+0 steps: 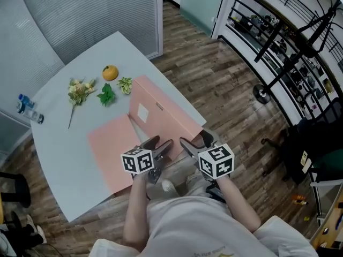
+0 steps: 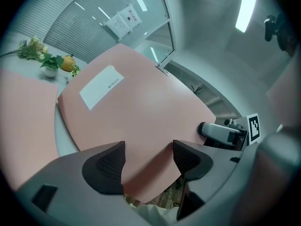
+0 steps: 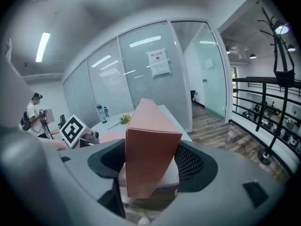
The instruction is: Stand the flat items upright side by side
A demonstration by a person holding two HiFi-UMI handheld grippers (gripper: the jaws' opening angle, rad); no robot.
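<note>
Seen from your head, your left tongs (image 1: 159,145) and right tongs (image 1: 195,142) cover the near end of the pink box (image 1: 161,108). Its white label (image 1: 142,112) is too small to read. In the left gripper view, the picture's rim cuts off the flat pink folder (image 2: 23,117).

Left claw (image 1: 161,146): dark grey curved jaws, smooth grey shell, black pads (image 2: 109,166) with a fine mesh texture. Right claw (image 1: 195,142): same build, grey shell, black meshed pads (image 3: 189,162). Each shell has a small dark rectangular inset near its outer edge. Left cube (image 1: 138,161) is white with black square markers on its faces; right cube (image 1: 216,161) matches it. The person wears a white short-sleeved shirt (image 1: 185,218) with loose sleeves (image 1: 283,234) and a small yellowish print on the front.
</note>
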